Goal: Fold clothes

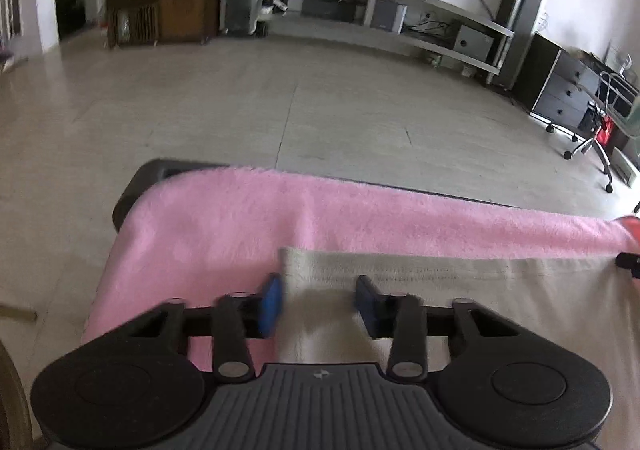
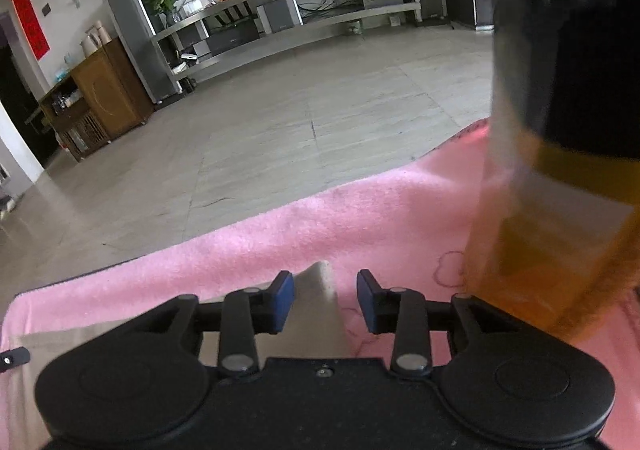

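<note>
With the beige garment (image 1: 460, 290) lying flat on the pink towel (image 1: 240, 218), my left gripper (image 1: 318, 304) and right gripper (image 2: 326, 300) stand unclenched astride its hem and corner, gripping nothing; next, I judge, both must clench before the fold.

Garment: a beige cloth (image 1: 460, 302) is lying spread flat on a pink fleecy cover (image 1: 240, 222).
Edge: its stitched hem is running straight across the left wrist view, parallel to the cover's far edge.
Corner: in the right wrist view a corner of the beige cloth (image 2: 320, 314) is rising into a peak.
Surface: it is looking smooth, with faint creases.
</note>
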`<action>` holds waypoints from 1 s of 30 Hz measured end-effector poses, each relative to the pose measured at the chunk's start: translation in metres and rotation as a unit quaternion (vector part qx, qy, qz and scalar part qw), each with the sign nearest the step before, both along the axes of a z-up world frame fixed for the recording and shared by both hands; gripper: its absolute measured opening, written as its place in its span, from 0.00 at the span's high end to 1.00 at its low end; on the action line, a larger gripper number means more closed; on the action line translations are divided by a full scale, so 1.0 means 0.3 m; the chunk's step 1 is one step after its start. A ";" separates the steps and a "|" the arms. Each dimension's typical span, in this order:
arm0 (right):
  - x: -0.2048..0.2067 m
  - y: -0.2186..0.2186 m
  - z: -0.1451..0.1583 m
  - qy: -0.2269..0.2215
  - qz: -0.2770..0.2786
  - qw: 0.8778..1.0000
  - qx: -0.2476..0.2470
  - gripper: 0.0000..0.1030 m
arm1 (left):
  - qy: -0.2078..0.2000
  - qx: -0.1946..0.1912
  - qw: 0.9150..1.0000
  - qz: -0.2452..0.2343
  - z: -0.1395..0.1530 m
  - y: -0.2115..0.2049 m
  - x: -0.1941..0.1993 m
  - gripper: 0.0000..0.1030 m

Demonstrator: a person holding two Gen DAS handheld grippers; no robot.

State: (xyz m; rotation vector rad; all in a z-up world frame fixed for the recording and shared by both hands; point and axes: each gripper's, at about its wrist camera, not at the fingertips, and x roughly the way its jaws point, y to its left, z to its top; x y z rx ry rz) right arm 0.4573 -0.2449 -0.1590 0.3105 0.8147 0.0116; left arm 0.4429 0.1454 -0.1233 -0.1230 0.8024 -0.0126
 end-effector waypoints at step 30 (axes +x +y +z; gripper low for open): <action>-1.214 -0.121 0.552 -0.095 0.028 0.995 0.017 0.94 | -0.104 0.062 0.992 0.037 0.364 -0.073 -1.142 0.97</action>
